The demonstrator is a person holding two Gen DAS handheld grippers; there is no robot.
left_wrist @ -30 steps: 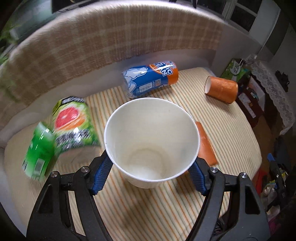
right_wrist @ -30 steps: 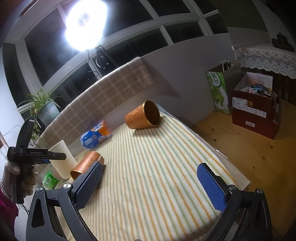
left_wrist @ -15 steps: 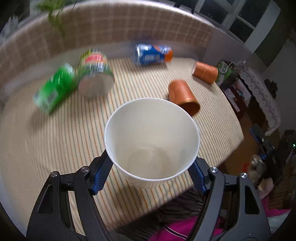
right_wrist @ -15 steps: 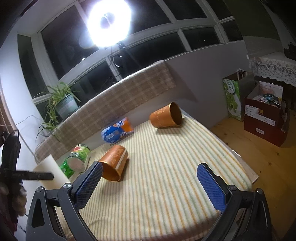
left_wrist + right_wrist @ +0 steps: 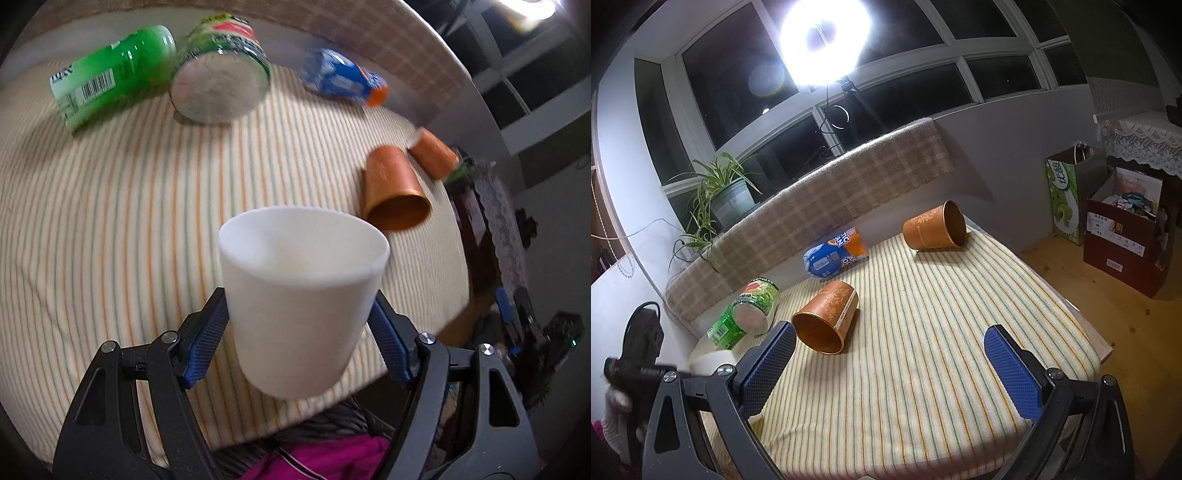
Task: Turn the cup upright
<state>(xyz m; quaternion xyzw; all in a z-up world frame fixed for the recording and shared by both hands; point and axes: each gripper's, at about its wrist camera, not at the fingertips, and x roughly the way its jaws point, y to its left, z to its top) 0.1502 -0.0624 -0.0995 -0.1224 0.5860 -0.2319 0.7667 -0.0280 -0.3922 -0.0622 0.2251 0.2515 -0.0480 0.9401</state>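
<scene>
My left gripper (image 5: 299,328) is shut on a white paper cup (image 5: 299,295), mouth tilted up and away, held above the near edge of the striped cloth (image 5: 110,221). The cup's rim shows at the left edge of the right wrist view (image 5: 711,360). Two orange cups lie on their sides: a near one (image 5: 393,190) (image 5: 827,317) and a far one (image 5: 432,153) (image 5: 934,230). My right gripper (image 5: 890,365) is open and empty above the cloth's front part.
A green bottle (image 5: 110,77), a green-labelled tub (image 5: 221,70) and a blue-orange packet (image 5: 343,79) lie at the cloth's far side by a plaid backrest (image 5: 827,206). Boxes and a bag (image 5: 1067,195) stand on the floor at right.
My left gripper has swung back and tilted the white cup from mouth-toward-camera to nearly upright. The right gripper view shifted slightly; it stays open.
</scene>
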